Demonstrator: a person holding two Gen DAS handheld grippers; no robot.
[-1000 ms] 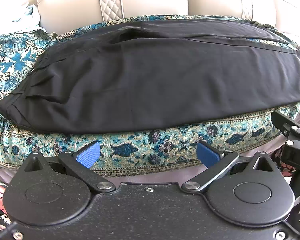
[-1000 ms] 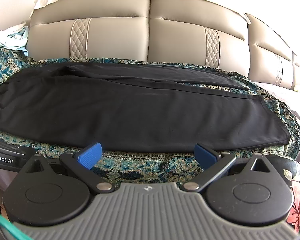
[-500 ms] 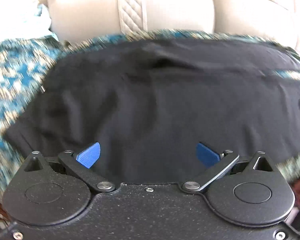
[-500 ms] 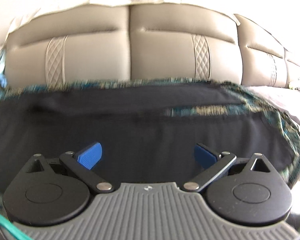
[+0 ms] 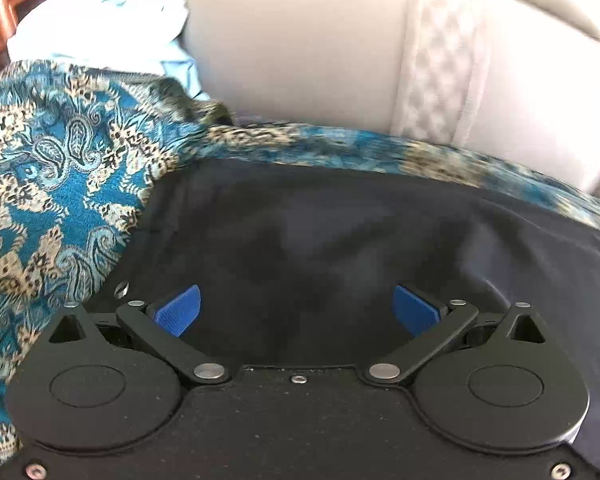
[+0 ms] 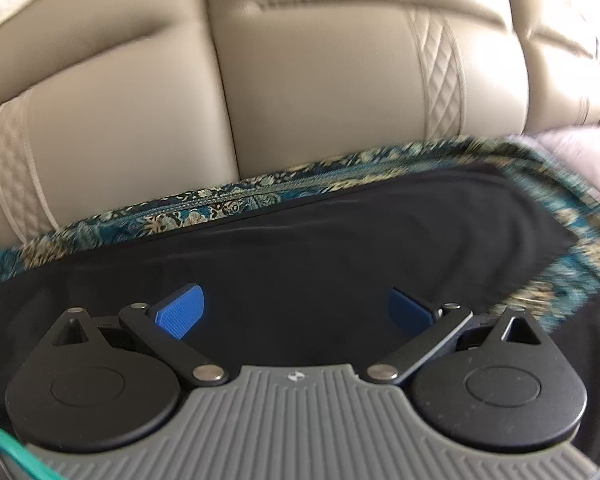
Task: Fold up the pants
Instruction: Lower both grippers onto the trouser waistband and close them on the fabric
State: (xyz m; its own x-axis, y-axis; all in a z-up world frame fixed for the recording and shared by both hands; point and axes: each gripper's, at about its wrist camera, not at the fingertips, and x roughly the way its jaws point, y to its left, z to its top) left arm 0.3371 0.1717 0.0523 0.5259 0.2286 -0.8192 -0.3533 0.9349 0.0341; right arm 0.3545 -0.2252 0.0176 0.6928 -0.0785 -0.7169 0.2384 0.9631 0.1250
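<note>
Teal paisley cloth (image 5: 56, 184) covers the seat at far left, and on it, in front of the beige leather backrest (image 5: 300, 52), lie the black pants (image 5: 320, 240). Over their left end the left gripper (image 5: 298, 312) hangs with its blue pads (image 5: 180, 312) spread wide, gripping nothing. Further right, the right gripper (image 6: 296, 312) is equally wide apart and empty above the pants' other end, whose edge meets the cloth's border.

text: none legible | labels: none | numbers: none
</note>
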